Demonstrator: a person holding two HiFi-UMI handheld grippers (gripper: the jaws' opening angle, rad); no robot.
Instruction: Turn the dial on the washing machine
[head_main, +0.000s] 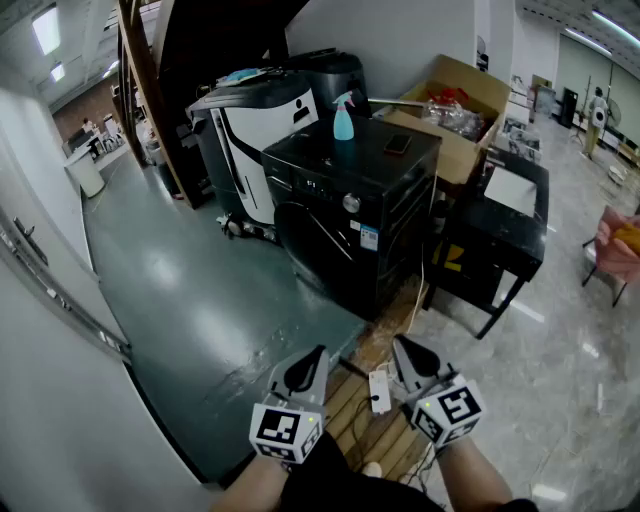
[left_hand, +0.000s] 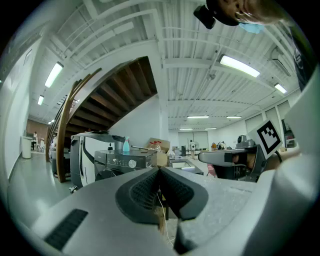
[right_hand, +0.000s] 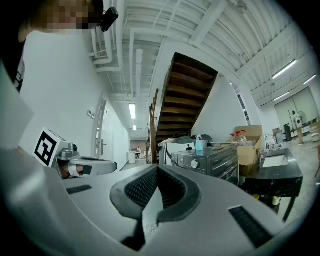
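Two empty grippers hang low and level, probably just being carried for the approach. The left gripper (head_main: 312, 358) has its jaws together. Well ahead, the dial (head_main: 351, 203) sits untouched on the washer (head_main: 330, 250) front. The right gripper (head_main: 402, 350) is likewise closed.

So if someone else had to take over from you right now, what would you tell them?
Left gripper: jaws shut, empty, held level.
Right gripper: the same.
Both are well short of the washing machine, which stands ahead across the floor. Its dial is on the front panel, below the blue spray bottle on top.
Done: nothing yet.
To do: walk up, grip the dial, turn it.
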